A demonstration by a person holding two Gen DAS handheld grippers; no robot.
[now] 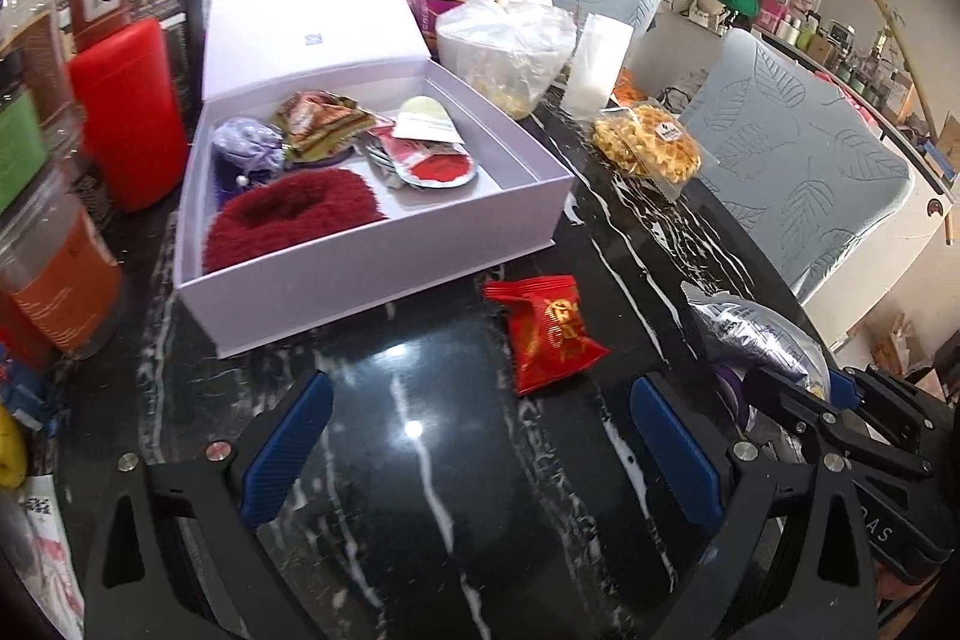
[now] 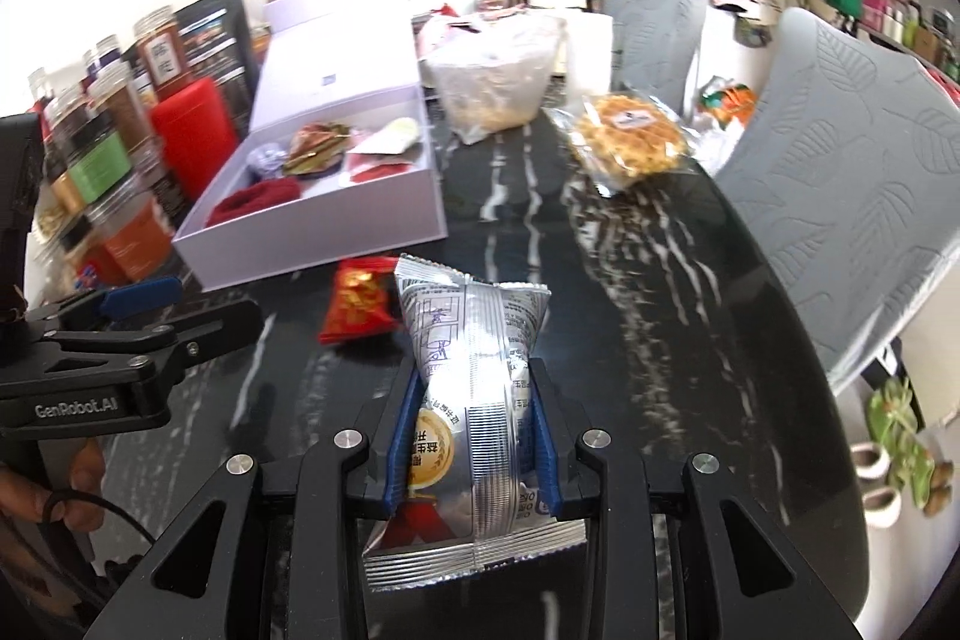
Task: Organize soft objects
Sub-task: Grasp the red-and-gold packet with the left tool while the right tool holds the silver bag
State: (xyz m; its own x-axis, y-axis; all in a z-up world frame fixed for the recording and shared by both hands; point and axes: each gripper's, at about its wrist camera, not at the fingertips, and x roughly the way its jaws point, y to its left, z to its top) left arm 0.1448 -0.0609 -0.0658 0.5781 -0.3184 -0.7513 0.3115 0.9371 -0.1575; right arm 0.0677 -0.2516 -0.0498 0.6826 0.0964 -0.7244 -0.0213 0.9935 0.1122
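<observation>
My right gripper (image 2: 473, 388) is shut on a silver snack packet (image 2: 474, 340) and holds it upright above the black marble table (image 2: 600, 280). The packet also shows in the left wrist view (image 1: 762, 334), at the right, with the right gripper (image 1: 840, 400) behind it. My left gripper (image 1: 480, 436) is open and empty above the table, just short of a red snack packet (image 1: 549, 331), which shows in the right wrist view (image 2: 360, 301) too. Beyond it stands an open white box (image 1: 372, 274) holding a red fluffy ring (image 1: 294, 214), a purple pouch (image 1: 246, 145) and several packets.
Jars and a red canister (image 1: 129, 112) line the table's left edge. A plastic bag of food (image 1: 504, 46), a white cup (image 1: 600, 64) and a wrapped waffle (image 1: 648, 145) stand behind and right of the box. Grey chairs (image 1: 798, 160) flank the right side.
</observation>
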